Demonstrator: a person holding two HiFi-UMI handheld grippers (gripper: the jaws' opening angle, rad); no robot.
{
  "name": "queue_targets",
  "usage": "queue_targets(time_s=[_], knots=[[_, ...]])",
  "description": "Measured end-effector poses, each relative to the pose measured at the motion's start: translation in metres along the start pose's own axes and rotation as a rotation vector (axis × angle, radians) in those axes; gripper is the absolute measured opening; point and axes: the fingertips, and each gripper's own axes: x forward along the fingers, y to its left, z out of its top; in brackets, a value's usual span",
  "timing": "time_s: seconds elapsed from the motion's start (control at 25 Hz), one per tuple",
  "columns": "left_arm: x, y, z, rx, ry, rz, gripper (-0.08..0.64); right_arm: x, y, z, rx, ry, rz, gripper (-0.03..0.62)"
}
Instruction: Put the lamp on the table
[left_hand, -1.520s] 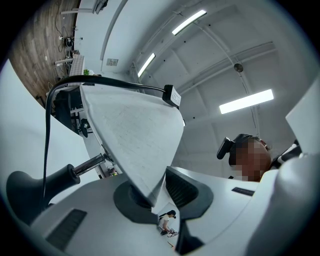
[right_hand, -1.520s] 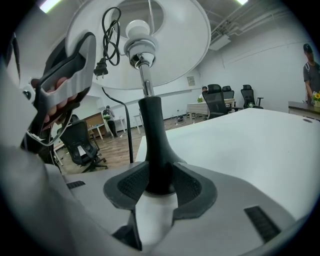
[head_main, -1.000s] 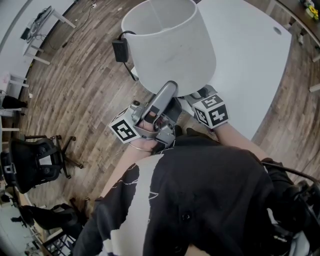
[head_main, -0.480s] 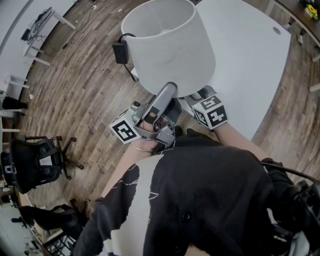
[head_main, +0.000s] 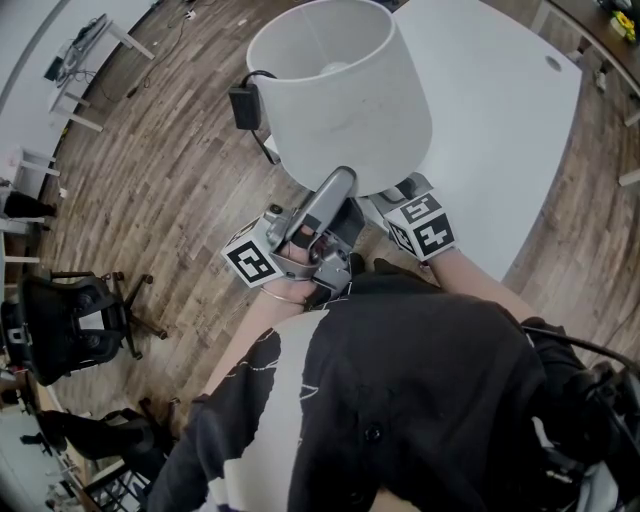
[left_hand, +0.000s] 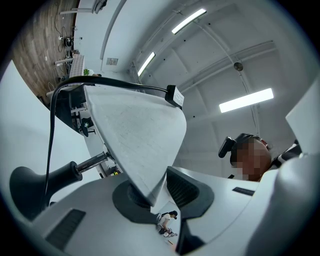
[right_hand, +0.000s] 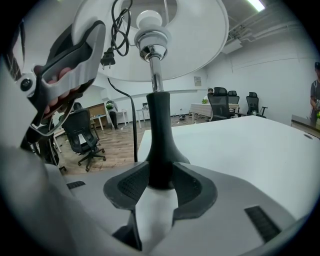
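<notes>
Right tool (right_hand: 160, 184) is clamped on the black stem (right_hand: 159, 140) of the lamp (head_main: 345, 110), low down where the stem flares. Your left tool (left_hand: 157, 192) has the lower rim of the shade (left_hand: 135, 130) between its pads. The pads look to touch it on both sides, but those jaws have just been opening, so count that pinch as slack. Lamp stands roughly upright at the near corner of the table (head_main: 500, 120), with the shade overhanging the table's edge. Whether the foot bears on the table cannot be read, since the jaws hide it. Risks, as judged: (1) if you let the shade go before the foot is seated, all the weight falls on one grip on a smooth, tapering stem, and the lamp may swing or slide through. (2) Set down this close to the table's edge, a top-heavy lamp could tip off the table. (3) The cord (right_hand: 133, 130) and its plug (head_main: 245, 105) hang off the table's side, and a snag or their pull could drag the lamp over. Carry it further onto the table before you release.
</notes>
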Motion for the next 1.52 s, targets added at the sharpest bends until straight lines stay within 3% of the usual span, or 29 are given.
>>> queue_targets(time_s=[0.6,0.92,1.52], knots=[[0.000,-0.002,-0.005,0.000,0.005,0.007,0.075,-0.033,-0.007,0.009,0.008,-0.061,-0.070,0.152],[-0.003,-0.007,-0.016,-0.013,-0.005,0.025,0.086,-0.068,-0.019,0.013,0.062,-0.140,-0.126,0.132],[-0.016,-0.013,-0.025,-0.020,-0.016,0.025,0.117,-0.115,-0.009,0.019,0.089,-0.219,-0.178,0.130]])
